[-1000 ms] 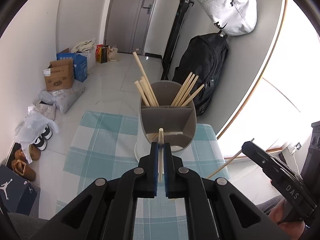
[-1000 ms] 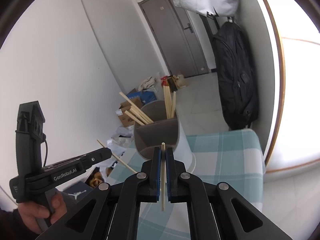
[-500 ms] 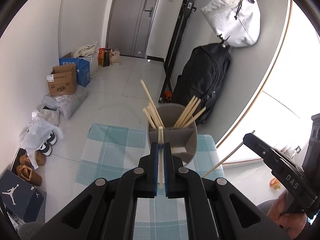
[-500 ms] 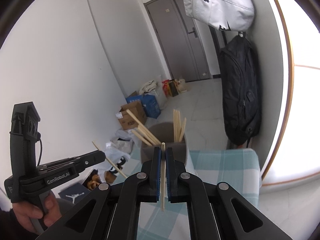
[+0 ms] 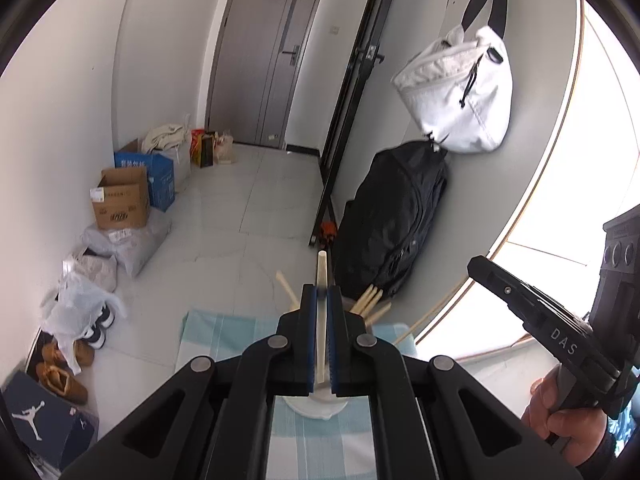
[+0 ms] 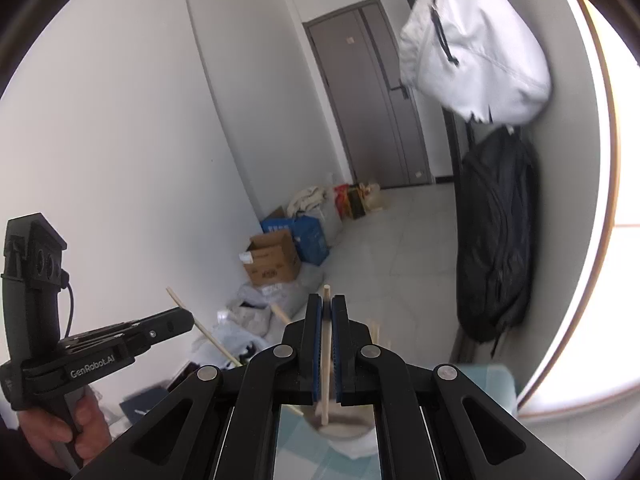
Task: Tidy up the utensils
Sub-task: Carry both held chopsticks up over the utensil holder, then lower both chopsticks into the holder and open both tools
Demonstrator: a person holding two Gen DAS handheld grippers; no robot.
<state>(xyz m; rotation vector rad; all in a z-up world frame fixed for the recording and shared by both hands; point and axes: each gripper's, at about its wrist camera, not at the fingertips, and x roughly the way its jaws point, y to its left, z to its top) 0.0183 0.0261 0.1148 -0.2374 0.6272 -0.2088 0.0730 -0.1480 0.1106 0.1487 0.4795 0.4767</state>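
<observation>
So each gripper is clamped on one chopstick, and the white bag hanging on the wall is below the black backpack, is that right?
Not quite. The white bag hangs above the black backpack, not below it; the left wrist view shows this plainly. The rest holds: the left gripper has its jaws shut on a chopstick, and the right gripper is shut on another chopstick.

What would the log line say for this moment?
left gripper: shut on chopstick | right gripper: shut on chopstick | holder: below
</observation>
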